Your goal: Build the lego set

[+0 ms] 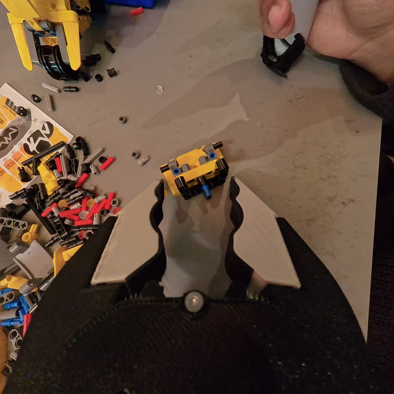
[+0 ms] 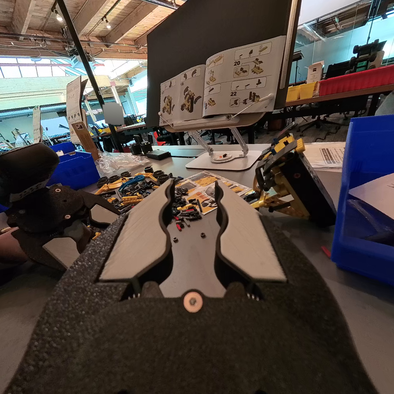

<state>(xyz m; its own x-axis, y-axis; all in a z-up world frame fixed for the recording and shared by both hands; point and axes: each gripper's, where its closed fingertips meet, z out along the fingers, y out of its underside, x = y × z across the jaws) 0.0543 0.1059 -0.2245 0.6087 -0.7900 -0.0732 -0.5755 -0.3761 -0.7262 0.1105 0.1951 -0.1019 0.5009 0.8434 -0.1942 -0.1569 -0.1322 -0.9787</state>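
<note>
A small yellow-and-black brick assembly [image 1: 195,170], with grey connectors and blue pins, lies on a grey table [image 1: 277,149]. It sits just beyond the fingertips of the left gripper [image 1: 197,181], whose grey-faced fingers are spread wide with nothing between them; whether the tips touch the assembly cannot be told.

To the left of that gripper lies a heap of loose red, black and grey pins [image 1: 70,204], partly over a yellow sticker sheet [image 1: 27,136]. Farther off stands a larger yellow model [image 1: 49,32]. A hand [image 1: 332,27] grips a grey-and-black tool at the table's far right.

The right gripper [image 2: 194,185] is raised above the table, its fingers apart and holding nothing. Beyond it are scattered parts, the tilted yellow-and-black model [image 2: 285,181], a blue bin [image 2: 366,191], and an open instruction booklet [image 2: 217,85] on a metal stand [image 2: 221,157].
</note>
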